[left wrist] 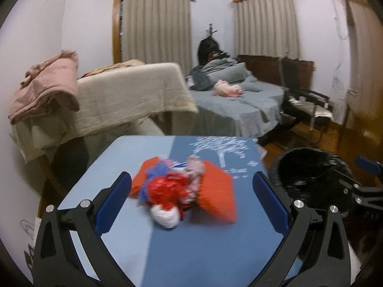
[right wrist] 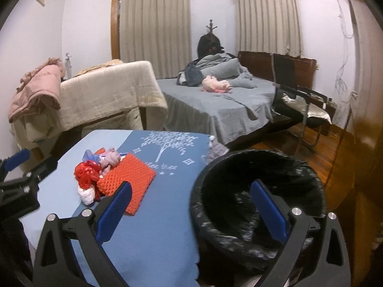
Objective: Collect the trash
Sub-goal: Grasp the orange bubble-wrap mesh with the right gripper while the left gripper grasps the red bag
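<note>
A heap of trash lies on the blue table [left wrist: 186, 251]: a crumpled red bag [left wrist: 166, 190], a white wad [left wrist: 167, 215], pinkish scraps [left wrist: 195, 169] and an orange foam mat [left wrist: 216, 191]. My left gripper [left wrist: 191, 201] is open, its blue fingers on either side of the heap, a little short of it. In the right wrist view the red bag [right wrist: 86, 173], the orange mat [right wrist: 129, 181] and the table [right wrist: 148, 234] appear to the left. My right gripper [right wrist: 191, 205] is open over the rim of a black-lined bin [right wrist: 258, 191], empty.
The bin [left wrist: 308, 174] stands right of the table. Behind are a chair draped in a beige blanket [left wrist: 129, 95], pink clothes [left wrist: 45, 83], a grey bed [right wrist: 215, 102] and a black chair [right wrist: 299, 105] on a wooden floor.
</note>
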### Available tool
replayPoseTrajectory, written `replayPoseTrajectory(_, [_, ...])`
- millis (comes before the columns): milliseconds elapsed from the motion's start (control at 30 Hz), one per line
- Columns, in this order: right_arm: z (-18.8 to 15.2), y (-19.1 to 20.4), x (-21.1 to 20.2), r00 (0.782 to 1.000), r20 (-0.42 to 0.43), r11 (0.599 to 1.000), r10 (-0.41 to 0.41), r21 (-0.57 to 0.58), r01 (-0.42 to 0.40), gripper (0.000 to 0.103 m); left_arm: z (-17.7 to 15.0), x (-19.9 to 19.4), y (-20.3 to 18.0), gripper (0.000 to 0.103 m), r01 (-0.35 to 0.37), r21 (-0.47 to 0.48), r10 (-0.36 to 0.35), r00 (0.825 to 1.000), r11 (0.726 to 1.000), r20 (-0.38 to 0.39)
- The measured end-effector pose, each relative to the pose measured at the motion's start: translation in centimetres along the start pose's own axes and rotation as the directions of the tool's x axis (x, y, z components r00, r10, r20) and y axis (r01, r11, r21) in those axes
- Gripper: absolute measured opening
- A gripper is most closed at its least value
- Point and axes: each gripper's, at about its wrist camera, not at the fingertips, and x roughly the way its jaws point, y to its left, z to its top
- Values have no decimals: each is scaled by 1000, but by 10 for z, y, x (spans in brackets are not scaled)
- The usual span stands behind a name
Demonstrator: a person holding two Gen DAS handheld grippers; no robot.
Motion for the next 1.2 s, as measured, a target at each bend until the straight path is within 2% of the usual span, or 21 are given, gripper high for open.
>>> replayPoseTrajectory(267, [-20,44,60,996,-58,997,69,-39,-71,97,-19,36,49,98,-127,4,127,991,992,-48])
replayPoseTrajectory(400, [-32,63,87,990,-96,994,105,-25,-108,97,-27,55,68,98,-141,-9,139,986,990,-87])
replayPoseTrajectory(733, [-47,119,134,974,-177,977,144,-132,-169,90,-46,82,93,98,-156,-51,148,979,986,-143])
replayPoseTrajectory(867, [-50,132,151,969,-214,973,127,-161,-164,77,-47,90,101,98,-160,-62,148,976,985,-158])
replayPoseTrajectory(933, [-51,134,157,961,-241,970,139,-160,-181,65,-49,93,103,98,-157,-65,144,976,986,-165])
replayPoseTrajectory(1000, [-52,133,165,947,-276,967,163,-145,-208,47,-51,95,103,98,-150,-66,137,976,986,-172])
replayPoseTrajectory(1067, [-52,128,169,940,-292,967,179,-124,-223,37,-53,98,101,98,-140,-66,126,976,988,-180])
replayPoseTrajectory(1200, [-50,119,167,938,-289,968,191,-101,-229,15,-54,103,93,95,-112,-57,100,979,992,-180])
